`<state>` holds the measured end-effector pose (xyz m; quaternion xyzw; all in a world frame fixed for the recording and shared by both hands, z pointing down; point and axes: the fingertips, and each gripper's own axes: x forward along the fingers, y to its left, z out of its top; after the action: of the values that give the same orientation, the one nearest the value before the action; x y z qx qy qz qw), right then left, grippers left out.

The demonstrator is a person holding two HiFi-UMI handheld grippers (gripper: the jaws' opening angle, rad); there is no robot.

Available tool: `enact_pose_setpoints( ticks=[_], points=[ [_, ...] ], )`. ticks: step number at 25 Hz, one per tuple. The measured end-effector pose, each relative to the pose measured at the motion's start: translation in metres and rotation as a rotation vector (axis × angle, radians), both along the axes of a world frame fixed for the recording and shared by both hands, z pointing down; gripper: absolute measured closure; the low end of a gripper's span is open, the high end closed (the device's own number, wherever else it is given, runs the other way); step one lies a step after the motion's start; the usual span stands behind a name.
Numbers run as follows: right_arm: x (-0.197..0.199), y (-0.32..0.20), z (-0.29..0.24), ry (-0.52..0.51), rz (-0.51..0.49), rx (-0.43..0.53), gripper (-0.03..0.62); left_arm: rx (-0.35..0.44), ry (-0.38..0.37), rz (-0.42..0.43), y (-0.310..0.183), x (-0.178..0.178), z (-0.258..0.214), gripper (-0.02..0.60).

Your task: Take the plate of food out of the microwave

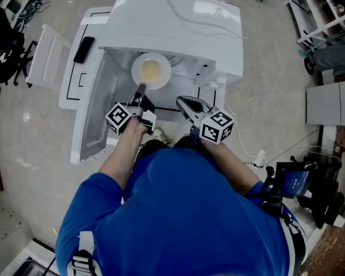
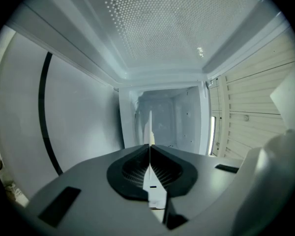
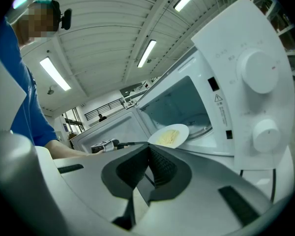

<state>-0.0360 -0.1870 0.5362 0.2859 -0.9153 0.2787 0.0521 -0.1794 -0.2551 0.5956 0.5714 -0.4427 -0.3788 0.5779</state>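
- Person in a blue shirt point(image 1: 184, 211) stands closest to the camera, both forearms reaching forward, one gripper in each hand.
- Right gripper point(image 1: 183, 103) sits low and just in front of the microwave's right side, its marker cube point(image 1: 217, 125) close to the body. Its own view shows the jaws point(image 3: 148, 154) pressed together with nothing between them.
- Left gripper point(image 1: 140, 91) reaches further in than the right one and points roughly level, its marker cube point(image 1: 119, 117) at the wrist end. Jaws are clamped on the near rim of the plate point(image 1: 151, 71). In the left gripper view the rim shows as a thin white sliver point(image 2: 150, 127) pinched edge-on between the dark pads.
- The plate is round and white with a pale yellow heap of food point(image 1: 152, 72) in the middle. Only the left gripper carries it. It hangs at the mouth of the microwave, just in front of the opening. The right gripper view shows the same plate point(image 3: 168, 135) before the open cavity, with the left gripper point(image 3: 105, 145) beside it.
- Microwave point(image 1: 178, 22) is white, with two round knobs point(image 3: 258, 72) stacked on the panel right of the cavity.
- Its door point(image 1: 92, 114) is swung wide open to the left.
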Motion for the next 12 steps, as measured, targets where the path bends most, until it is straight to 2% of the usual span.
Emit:
enact_pose_setpoints(
  ticks=[4, 12],
  points=[
    [0.008, 0.004, -0.003, -0.011, -0.009, 0.009, 0.596, 0.021, 0.001, -0.025, 0.012, 0.001, -0.004, 0.565],
    [0.050, 0.034, -0.004, -0.036, -0.044, 0.000, 0.597, 0.057, 0.002, -0.137, 0.054, 0.009, -0.021, 0.565]
  ],
)
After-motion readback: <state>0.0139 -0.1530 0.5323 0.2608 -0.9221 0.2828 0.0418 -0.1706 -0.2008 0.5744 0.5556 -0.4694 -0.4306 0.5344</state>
